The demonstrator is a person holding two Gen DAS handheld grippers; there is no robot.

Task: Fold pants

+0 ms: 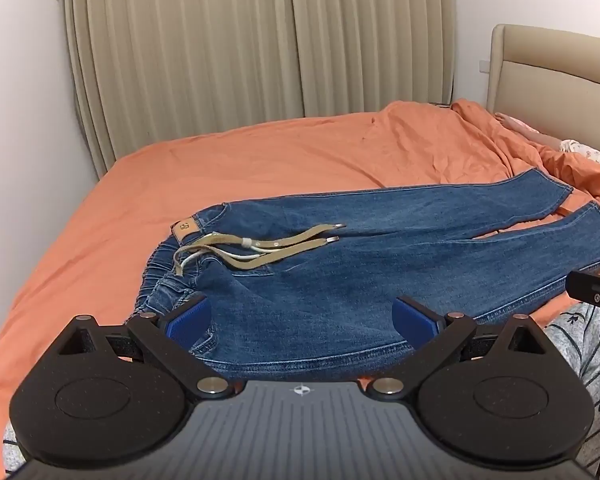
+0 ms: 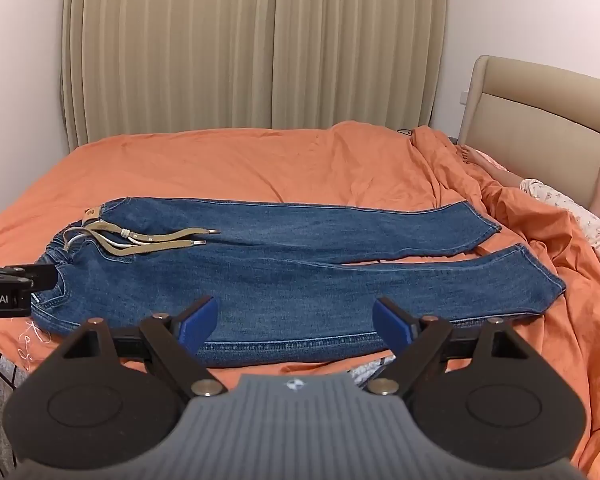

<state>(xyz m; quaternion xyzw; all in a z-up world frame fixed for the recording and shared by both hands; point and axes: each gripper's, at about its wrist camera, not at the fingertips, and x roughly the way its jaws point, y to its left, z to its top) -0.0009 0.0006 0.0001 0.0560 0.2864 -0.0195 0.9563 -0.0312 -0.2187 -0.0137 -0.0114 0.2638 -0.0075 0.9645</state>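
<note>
Blue jeans (image 1: 340,280) lie flat across the orange bed sheet (image 1: 260,160), waistband at the left, both legs running to the right. A tan drawstring (image 1: 268,246) rests on top near the waist. My left gripper (image 1: 302,316) hovers open over the near hip edge, with nothing between its blue pads (image 1: 190,318). In the right wrist view the jeans (image 2: 300,280) stretch from left to right, and my right gripper (image 2: 296,320) is open above the near leg's seam, holding nothing. The left gripper's tip (image 2: 16,280) shows at the left edge there.
Beige curtains (image 1: 260,40) hang behind the bed, a padded headboard (image 2: 540,120) stands at the right. A person (image 2: 572,208) in patterned clothes lies at the right under bunched orange cover (image 2: 520,200). A grey patterned blanket (image 1: 588,352) lies along the near edge.
</note>
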